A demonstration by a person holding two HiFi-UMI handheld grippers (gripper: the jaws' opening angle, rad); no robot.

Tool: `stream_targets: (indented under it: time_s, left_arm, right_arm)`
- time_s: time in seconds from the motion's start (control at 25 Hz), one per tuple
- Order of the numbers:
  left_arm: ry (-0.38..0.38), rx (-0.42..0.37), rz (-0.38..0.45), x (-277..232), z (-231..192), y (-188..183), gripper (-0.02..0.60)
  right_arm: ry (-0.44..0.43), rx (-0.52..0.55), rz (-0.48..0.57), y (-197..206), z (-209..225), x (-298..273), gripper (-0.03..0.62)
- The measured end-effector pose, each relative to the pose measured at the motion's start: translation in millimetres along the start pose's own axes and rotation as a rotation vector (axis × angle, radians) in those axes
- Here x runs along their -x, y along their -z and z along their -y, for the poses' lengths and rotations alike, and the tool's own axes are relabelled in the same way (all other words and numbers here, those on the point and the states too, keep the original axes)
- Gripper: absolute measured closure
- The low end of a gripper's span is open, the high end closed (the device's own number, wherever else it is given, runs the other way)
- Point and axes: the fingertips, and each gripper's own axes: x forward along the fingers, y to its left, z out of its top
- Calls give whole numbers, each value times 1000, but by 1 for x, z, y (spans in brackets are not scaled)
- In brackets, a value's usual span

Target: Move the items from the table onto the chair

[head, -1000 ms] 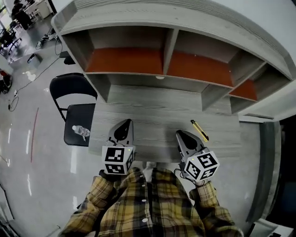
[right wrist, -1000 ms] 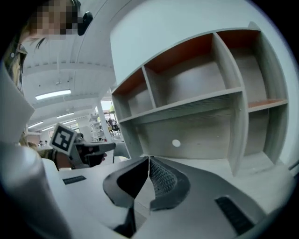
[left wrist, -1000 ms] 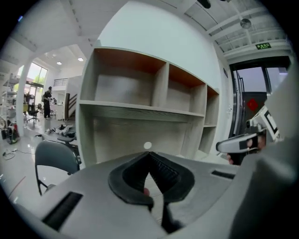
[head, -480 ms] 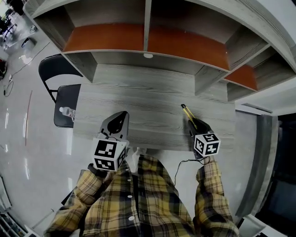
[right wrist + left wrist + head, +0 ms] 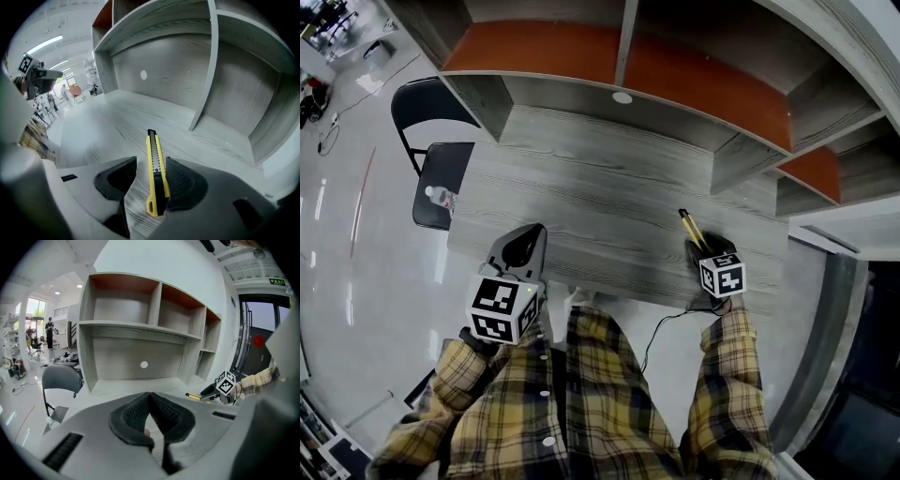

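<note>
Yellow utility knife [image 5: 154, 174], probably light, stiff and slick, lies on the counter [image 5: 105, 124] between the just-opened fingers of my right gripper [image 5: 151, 162]. I should grip it mid-handle. My left gripper [image 5: 150, 397] has its fingers closed, empty.

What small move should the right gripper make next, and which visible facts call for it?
Probably close the right gripper on the yellow utility knife. Its jaws have just been opening and now stand apart, astride the knife, which lies flat on the table, not yet gripped. The chair stands off the table's left end.
</note>
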Motion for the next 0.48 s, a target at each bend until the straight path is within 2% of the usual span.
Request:
stream_targets:
  time_s: [0.2,0.36,0.48]
  left_arm:
    - [-22,16,2,6,-5,3,577]
    - [-32,31,7,9,-8,5,577]
    - [-35,43,11,12,-10,7,577]
  right_arm:
    - [-18,-10,-51,9,5,-11,411]
    - [-1,-15,-79,14,7,-14,413]
    - [-3,-1,-84,14,2,-15,439]
